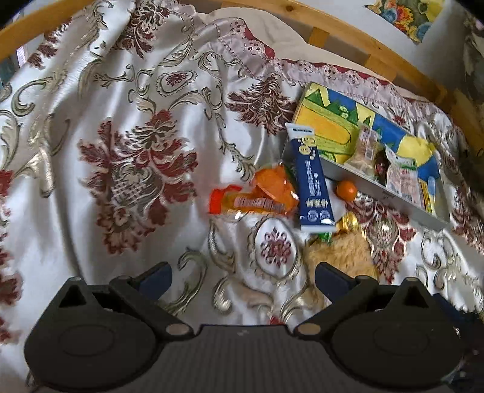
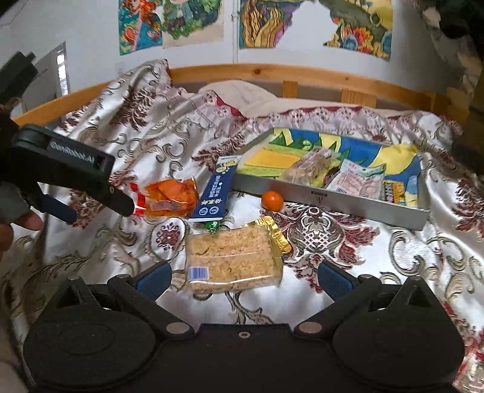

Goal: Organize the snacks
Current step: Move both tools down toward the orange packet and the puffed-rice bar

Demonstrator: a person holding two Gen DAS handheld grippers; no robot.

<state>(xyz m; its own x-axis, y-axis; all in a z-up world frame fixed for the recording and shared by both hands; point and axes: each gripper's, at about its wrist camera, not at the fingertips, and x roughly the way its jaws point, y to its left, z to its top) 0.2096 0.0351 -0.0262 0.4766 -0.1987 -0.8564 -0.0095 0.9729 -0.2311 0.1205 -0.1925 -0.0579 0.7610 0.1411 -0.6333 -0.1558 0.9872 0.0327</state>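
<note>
Snacks lie on a patterned bed cover. An orange packet [image 1: 257, 196] [image 2: 169, 198], a blue box [image 1: 313, 178] [image 2: 213, 193] leaning on the tray's corner, a small orange [image 1: 346, 190] [image 2: 272, 199] and a clear pack of tan cakes [image 2: 233, 257] [image 1: 338, 257] lie loose. A grey tray [image 1: 393, 193] [image 2: 348, 199] holds several packets. My left gripper [image 1: 243, 279] is open and empty above the cover; it also shows in the right wrist view [image 2: 99, 208], near the orange packet. My right gripper [image 2: 245, 279] is open and empty, just in front of the cake pack.
A wooden bed rail [image 2: 302, 75] [image 1: 378, 51] runs along the far side, with a wall of colourful posters [image 2: 302, 24] behind. A small green wrapped sweet [image 2: 212, 226] lies under the blue box's near end. Rumpled cover [image 1: 106, 136] spreads to the left.
</note>
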